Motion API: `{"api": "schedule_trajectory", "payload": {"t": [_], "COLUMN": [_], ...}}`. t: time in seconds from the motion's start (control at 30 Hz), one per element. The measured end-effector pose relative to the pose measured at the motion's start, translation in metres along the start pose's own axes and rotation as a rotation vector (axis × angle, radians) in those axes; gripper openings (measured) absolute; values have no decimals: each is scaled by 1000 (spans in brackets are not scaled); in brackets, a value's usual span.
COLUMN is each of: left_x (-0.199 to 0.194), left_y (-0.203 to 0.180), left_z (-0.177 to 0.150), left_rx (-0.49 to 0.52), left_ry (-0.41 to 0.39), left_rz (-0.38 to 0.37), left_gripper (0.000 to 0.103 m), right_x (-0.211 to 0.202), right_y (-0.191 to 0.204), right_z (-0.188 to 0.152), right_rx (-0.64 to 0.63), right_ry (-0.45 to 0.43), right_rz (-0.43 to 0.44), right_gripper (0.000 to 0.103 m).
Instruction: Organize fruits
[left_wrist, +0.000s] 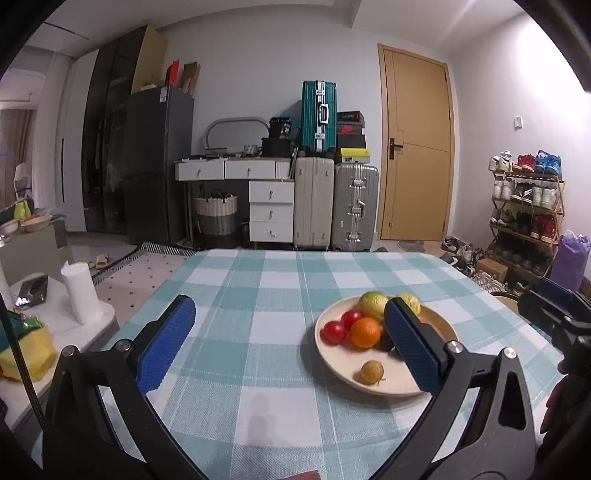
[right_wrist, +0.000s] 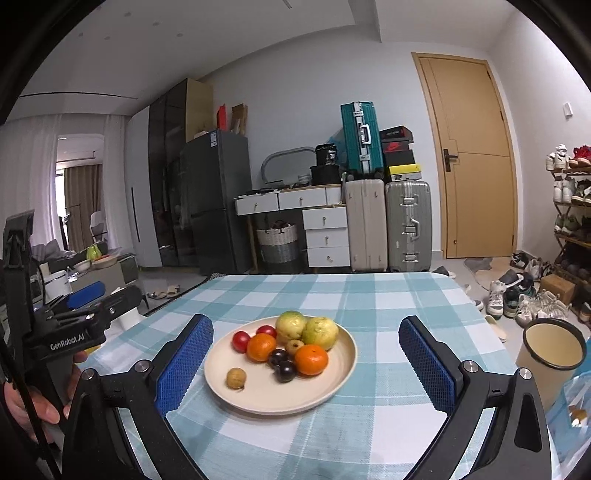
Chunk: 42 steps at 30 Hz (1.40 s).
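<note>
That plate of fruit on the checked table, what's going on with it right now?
A person holds a handheld gripper in each hand over a table with a blue-and-white checked cloth. Both the left gripper and the right gripper are open and holding nothing. The cream plate carries two oranges, two green guavas, two red tomato-like fruits, two dark plums and a small brown longan lying apart near the front rim. Nothing is being gripped at this moment.

plate (right_wrist: 343, 373) sitting on surface (right_wrist: 369, 295) | fruits lying in plate | longan (right_wrist: 236, 377) lying nearest, apart | cup (right_wrist: 550, 354) standing right
</note>
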<state>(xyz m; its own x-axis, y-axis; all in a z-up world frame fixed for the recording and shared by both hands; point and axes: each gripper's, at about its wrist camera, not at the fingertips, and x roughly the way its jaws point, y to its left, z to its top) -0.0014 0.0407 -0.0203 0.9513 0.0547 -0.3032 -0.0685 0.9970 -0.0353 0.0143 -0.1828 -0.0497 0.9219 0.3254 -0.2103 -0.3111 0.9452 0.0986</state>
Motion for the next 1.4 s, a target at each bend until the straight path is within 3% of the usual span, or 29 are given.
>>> {"api": "schedule_trajectory", "payload": {"t": [0.27, 0.47, 0.6, 0.7, 1.4], "left_x": [8, 16, 26, 21, 23], "left_y": [-1, 4, 2, -4, -7], "left_z": [-15, -18, -20, -21, -21], "left_rx": [9, -8, 4, 32, 29], "left_ry": [-20, 9, 54, 21, 28], "left_rz": [23, 28, 39, 36, 35], "left_gripper": [102, 102, 102, 102, 102], "right_x": [6, 4, 14, 13, 15], "right_y": [-11, -6, 3, 15, 13], "right_z": [-11, -11, -14, -16, -17], "right_rx": [7, -25, -62, -122, -103], "right_ry": [15, 4, 64, 55, 69], "right_rz": [-59, -50, -34, -22, -14], "right_gripper": [103, 103, 103, 103, 103]}}
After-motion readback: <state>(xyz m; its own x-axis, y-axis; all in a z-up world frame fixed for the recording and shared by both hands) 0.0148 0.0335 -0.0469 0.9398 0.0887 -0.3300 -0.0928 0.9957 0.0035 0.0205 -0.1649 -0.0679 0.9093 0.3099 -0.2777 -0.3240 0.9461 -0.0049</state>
